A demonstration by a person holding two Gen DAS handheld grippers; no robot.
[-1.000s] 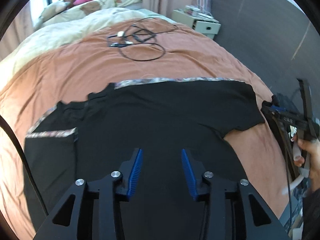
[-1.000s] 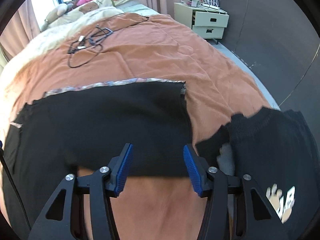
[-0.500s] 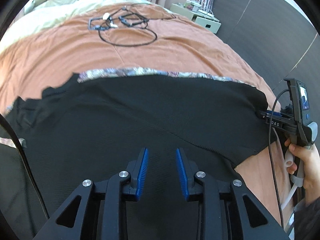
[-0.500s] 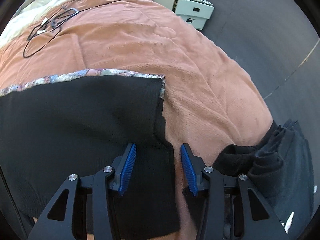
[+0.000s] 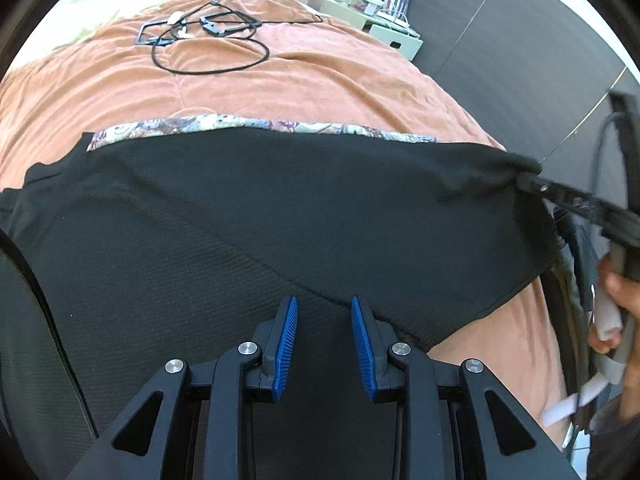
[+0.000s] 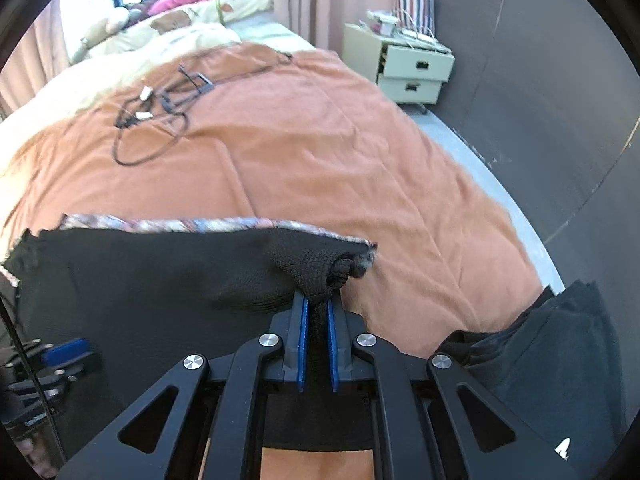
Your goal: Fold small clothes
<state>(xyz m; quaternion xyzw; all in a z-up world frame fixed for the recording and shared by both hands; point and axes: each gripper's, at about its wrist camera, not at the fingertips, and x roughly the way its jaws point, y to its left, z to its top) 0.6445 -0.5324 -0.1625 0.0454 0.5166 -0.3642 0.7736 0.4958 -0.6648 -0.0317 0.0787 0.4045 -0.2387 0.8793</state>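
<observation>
We have the black shirt point(image 5: 280, 208) spread across the near end of the bed point(image 5: 320, 80), over its orange blanket, with its long axis running side to side along the bed's near edge. The patterned trim point(image 5: 260, 125) marks the edge of the shirt farthest from us, facing the head of the bed.

Our right gripper point(image 6: 316, 316) is pressed together on a bunched corner of the shirt at its right end, the knit pulled up into a small peak between the blue pads point(image 6: 303, 332). We judge that this pinch is there to lift and carry that end over for a fold.

Our left gripper point(image 5: 323, 320) stands spread, low over the middle of the shirt near a slanting seam, holding nothing. It looks placed to take hold of or pin the cloth while the right end is drawn across, though we cannot tell whether its pads touch the fabric.

A loop of black cable point(image 5: 208, 44) lies well apart toward the head of the bed. Another dark garment point(image 6: 552, 356) sits at the bed's near right corner.
</observation>
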